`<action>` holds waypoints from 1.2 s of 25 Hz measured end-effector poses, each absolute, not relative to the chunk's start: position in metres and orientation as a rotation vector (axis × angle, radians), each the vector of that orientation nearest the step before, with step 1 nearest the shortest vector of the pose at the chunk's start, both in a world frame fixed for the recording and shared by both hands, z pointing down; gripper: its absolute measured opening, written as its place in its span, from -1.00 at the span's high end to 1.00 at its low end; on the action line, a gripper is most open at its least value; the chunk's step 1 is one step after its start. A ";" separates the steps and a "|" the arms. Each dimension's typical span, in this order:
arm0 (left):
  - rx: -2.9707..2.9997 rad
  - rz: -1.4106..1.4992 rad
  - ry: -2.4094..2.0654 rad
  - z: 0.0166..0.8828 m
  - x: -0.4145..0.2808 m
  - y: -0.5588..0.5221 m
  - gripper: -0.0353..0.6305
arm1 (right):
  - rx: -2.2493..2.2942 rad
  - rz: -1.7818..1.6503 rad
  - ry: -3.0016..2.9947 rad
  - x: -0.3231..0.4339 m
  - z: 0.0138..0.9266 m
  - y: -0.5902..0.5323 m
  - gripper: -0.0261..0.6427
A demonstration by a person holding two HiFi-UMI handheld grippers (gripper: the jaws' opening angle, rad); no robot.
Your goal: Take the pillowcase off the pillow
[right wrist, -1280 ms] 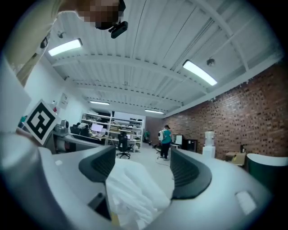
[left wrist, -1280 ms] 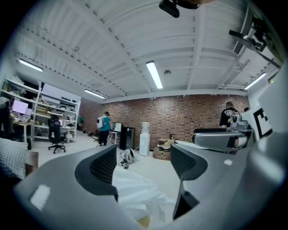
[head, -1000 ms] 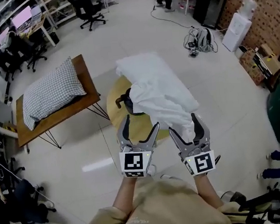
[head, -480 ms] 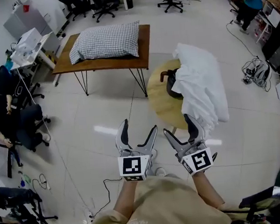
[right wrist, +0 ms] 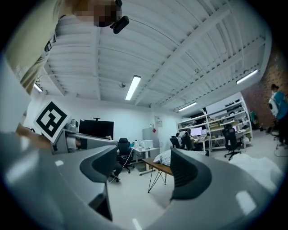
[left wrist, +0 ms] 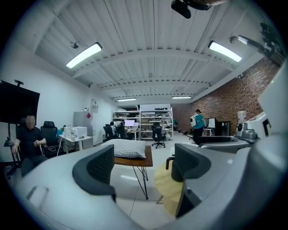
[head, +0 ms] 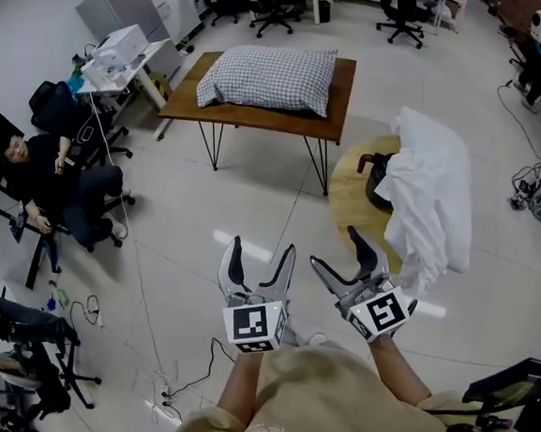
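Checked pillow point(head: 268, 77) well beyond left gripper point(head: 260, 249), right gripper point(head: 336, 249)

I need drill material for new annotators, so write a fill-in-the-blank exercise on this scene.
1. The white cloth is draped over the ____ table, while the checked pillow lies on the rectangular table.
2. The left tool and the right tool both have their jaws ____, with nothing between them.
3. A seated person is at the head view's ____ side.
Missing words: round; open; left.
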State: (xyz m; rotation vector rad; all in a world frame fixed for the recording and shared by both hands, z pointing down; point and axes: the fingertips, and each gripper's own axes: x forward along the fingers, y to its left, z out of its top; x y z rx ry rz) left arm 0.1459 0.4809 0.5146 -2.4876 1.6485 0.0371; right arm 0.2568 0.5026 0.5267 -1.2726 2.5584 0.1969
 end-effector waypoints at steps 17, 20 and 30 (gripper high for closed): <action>-2.424 0.072 1.774 0.553 0.067 0.366 -0.36 | -1.142 0.147 2.656 0.178 0.568 0.377 -0.15; -2.433 0.112 1.775 0.553 0.047 0.324 -0.36 | -1.139 0.164 2.676 0.157 0.560 0.334 -0.15; -2.339 0.180 1.768 0.588 -0.006 0.273 -0.36 | -0.960 0.206 2.736 0.079 0.612 0.269 -0.15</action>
